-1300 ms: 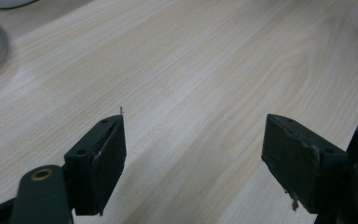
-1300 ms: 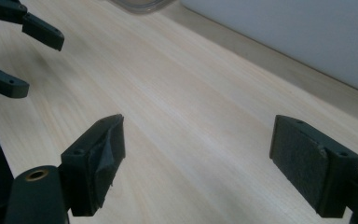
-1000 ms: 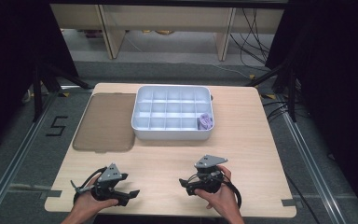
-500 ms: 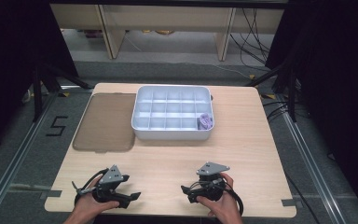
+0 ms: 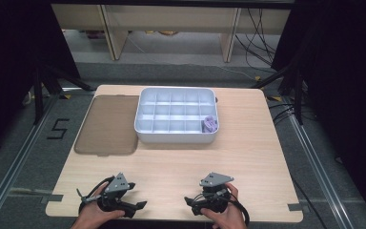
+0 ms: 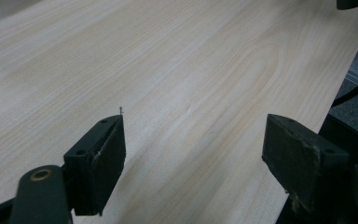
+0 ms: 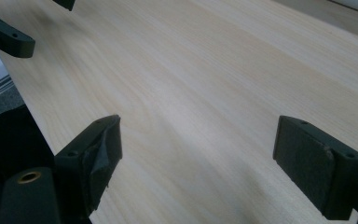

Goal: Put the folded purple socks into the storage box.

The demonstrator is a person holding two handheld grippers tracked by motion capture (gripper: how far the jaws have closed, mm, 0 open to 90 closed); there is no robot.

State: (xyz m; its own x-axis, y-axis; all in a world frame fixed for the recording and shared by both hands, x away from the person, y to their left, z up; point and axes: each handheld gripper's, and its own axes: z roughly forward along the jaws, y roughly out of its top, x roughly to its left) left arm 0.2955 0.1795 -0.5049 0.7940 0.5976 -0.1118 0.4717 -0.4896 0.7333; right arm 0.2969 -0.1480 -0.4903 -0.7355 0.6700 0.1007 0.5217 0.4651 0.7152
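left tool (image 5: 140, 205): released, 7 o'clock on surface (image 5: 248, 152) | right tool (image 5: 189, 201): released, 5 o'clock | compartment tray (image 5: 176, 139): 12 o'clock

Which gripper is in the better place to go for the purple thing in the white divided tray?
Probably the right gripper. The purple thing lies in a compartment at the right end of the tray, almost straight ahead of it. The left gripper sits farther over, before the brown lid. Both are open and empty.

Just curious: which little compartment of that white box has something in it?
The one at the near right corner of the white box: it holds a small purple thing.
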